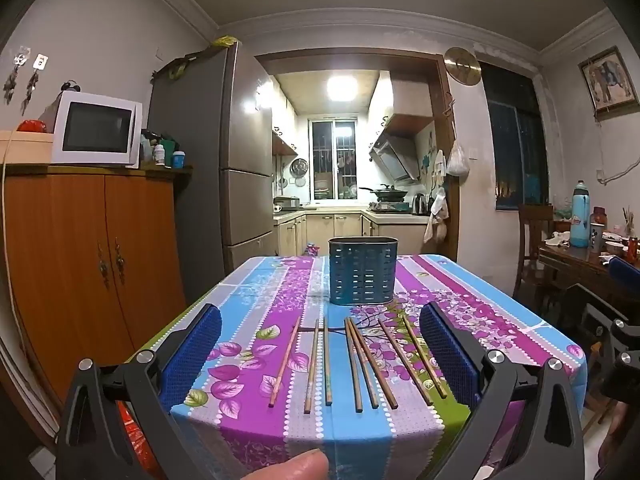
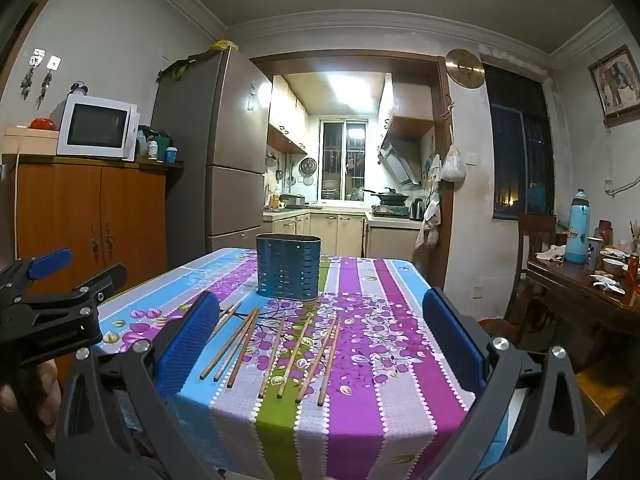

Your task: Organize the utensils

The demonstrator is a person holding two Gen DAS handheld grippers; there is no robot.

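While both tongs (image 1: 320, 354) (image 2: 320, 340) gape wide and empty, chopsticks (image 1: 356, 364) lie before the holder (image 1: 363, 271) on the floral tablecloth (image 1: 500, 320)

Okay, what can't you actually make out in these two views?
- Inside of the blue holder: both views, hidden by its own wall.
- Far ends of the leftmost chopsticks: right wrist view, behind the right gripper pad.
- Near table edge: left wrist view, cut off by a fingertip.
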